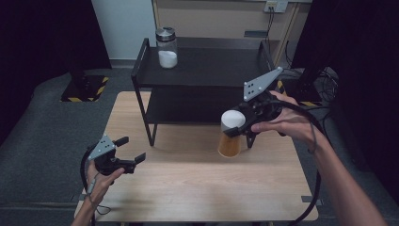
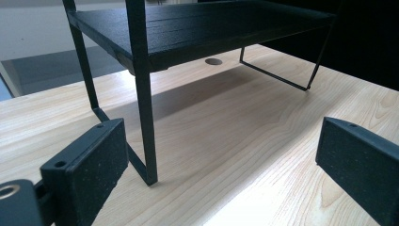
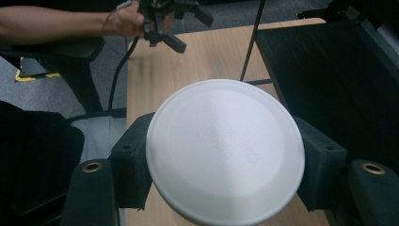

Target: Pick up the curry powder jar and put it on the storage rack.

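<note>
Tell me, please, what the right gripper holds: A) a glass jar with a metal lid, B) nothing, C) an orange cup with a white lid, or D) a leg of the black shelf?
C: the right gripper is shut on the cup, its jaws pressing both sides just under the white lid; the jar stands apart on the shelf.

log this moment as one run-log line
right tongs: shut on lidded cup, above table | left tongs: open, empty | jar: on shelf

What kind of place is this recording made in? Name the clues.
Probably a lab or test room, not a home: a bare wooden table on grey carpet, dark curtains at both sides, and hazard tape round a stand's base.
</note>
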`<state>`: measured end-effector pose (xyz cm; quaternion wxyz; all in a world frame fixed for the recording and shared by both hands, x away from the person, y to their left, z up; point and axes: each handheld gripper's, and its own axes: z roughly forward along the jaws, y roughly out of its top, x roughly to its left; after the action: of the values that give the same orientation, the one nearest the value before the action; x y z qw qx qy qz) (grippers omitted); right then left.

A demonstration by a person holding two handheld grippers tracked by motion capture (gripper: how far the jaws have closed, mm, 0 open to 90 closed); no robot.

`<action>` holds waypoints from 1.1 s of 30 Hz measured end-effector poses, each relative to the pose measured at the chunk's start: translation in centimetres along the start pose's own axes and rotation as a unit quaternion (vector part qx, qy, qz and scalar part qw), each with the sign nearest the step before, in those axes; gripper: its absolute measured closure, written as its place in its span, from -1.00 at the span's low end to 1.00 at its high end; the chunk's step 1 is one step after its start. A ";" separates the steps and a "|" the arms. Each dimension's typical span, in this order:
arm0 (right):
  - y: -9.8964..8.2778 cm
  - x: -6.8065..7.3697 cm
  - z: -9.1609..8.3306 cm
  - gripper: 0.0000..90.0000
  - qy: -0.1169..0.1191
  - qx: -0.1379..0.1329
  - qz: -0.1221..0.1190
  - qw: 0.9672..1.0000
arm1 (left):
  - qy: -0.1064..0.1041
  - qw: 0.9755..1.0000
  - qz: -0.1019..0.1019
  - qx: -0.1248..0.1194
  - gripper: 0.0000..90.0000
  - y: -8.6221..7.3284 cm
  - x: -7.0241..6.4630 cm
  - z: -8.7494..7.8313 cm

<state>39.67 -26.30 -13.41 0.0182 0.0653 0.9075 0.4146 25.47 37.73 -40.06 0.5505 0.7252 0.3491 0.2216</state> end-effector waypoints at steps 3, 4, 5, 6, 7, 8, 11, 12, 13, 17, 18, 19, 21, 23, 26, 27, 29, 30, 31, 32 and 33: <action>1.0 0.0 -1.0 -0.25 -0.003 -0.006 0.003 1.000 | 0.000 1.000 0.000 0.000 -0.96 0.0 0.0 0.0; 1.3 0.1 -1.3 -0.24 -0.004 -0.007 0.004 1.000 | 0.000 1.000 -0.001 0.000 -0.96 0.0 0.0 0.0; 1.6 0.0 -1.6 -0.25 -0.004 -0.007 0.004 1.000 | 0.000 1.000 -0.001 0.000 -0.96 0.0 0.0 0.0; 1.9 0.0 -1.8 -0.25 -0.005 -0.007 0.004 1.000 | 0.000 1.000 -0.001 0.000 -0.96 0.0 0.0 0.0; 2.3 0.0 -2.0 -0.25 -0.007 -0.006 0.003 1.000 | 0.000 1.000 -0.001 0.000 -0.96 0.0 0.0 0.0; 2.8 0.0 -2.3 -0.25 -0.010 -0.005 0.002 1.000 | 0.000 1.000 0.000 0.000 -0.96 0.0 0.0 0.0; 4.1 -0.1 -3.1 -0.25 -0.014 -0.003 0.001 1.000 | 0.000 1.000 -0.002 0.000 -0.96 0.0 0.1 0.0; 4.5 -0.2 -3.4 -0.24 -0.015 -0.002 0.001 1.000 | 0.000 1.000 -0.002 0.000 -0.96 0.0 0.1 0.0; 4.8 -0.3 -3.5 -0.24 -0.016 -0.001 0.001 1.000 | 0.000 1.000 -0.002 0.000 -0.96 0.0 0.1 0.0; 6.4 -0.5 -4.3 -0.25 -0.021 0.000 0.003 1.000 | 0.000 1.000 -0.003 -0.003 -0.97 -0.1 0.1 0.0; 6.8 -0.7 -4.5 -0.24 -0.021 0.001 0.003 1.000 | 0.000 1.000 -0.003 -0.002 -0.97 -0.1 0.1 0.0; 7.2 -0.8 -4.6 -0.25 -0.022 0.003 0.005 1.000 | 0.000 1.000 -0.003 -0.002 -0.97 -0.1 0.1 0.0; 8.0 -0.9 -4.9 -0.24 -0.025 0.007 0.007 1.000 | -0.001 1.000 -0.003 -0.002 -0.97 -0.1 0.1 0.0; 8.7 -0.8 -5.2 -0.25 -0.032 0.007 0.004 0.999 | -0.001 1.000 -0.003 -0.002 -0.97 -0.1 0.1 0.0; 9.2 -1.0 -5.2 -0.24 -0.034 0.007 0.009 0.999 | -0.001 1.000 -0.004 -0.002 -0.97 -0.1 0.2 0.0; 9.4 -1.0 -5.2 -0.24 -0.035 0.008 0.010 0.999 | -0.002 1.000 -0.004 -0.002 -0.97 -0.1 0.2 0.0; 9.7 -1.1 -5.2 -0.24 -0.039 0.010 0.015 0.999 | -0.001 1.000 -0.003 -0.002 -0.97 -0.1 0.2 0.0; 9.9 -1.1 -5.2 -0.24 -0.042 0.013 0.019 0.999 | -0.001 1.000 -0.003 -0.002 -0.96 -0.1 0.2 0.0; 10.1 -1.1 -5.1 -0.24 -0.046 0.014 0.021 0.999 | -0.002 1.000 -0.003 -0.002 -0.96 -0.1 0.2 0.0; 10.3 -1.1 -5.2 -0.24 -0.051 0.014 0.025 0.998 | -0.001 1.000 -0.004 -0.002 -0.96 -0.1 0.2 0.0; 10.5 -1.1 -5.2 -0.24 -0.056 0.015 0.028 0.998 | -0.002 1.000 -0.004 -0.001 -0.96 0.0 0.2 0.0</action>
<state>41.39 -23.56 -2.08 0.0562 0.1144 0.9088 0.3972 25.58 37.92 -40.10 0.5528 0.7237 0.3505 0.2189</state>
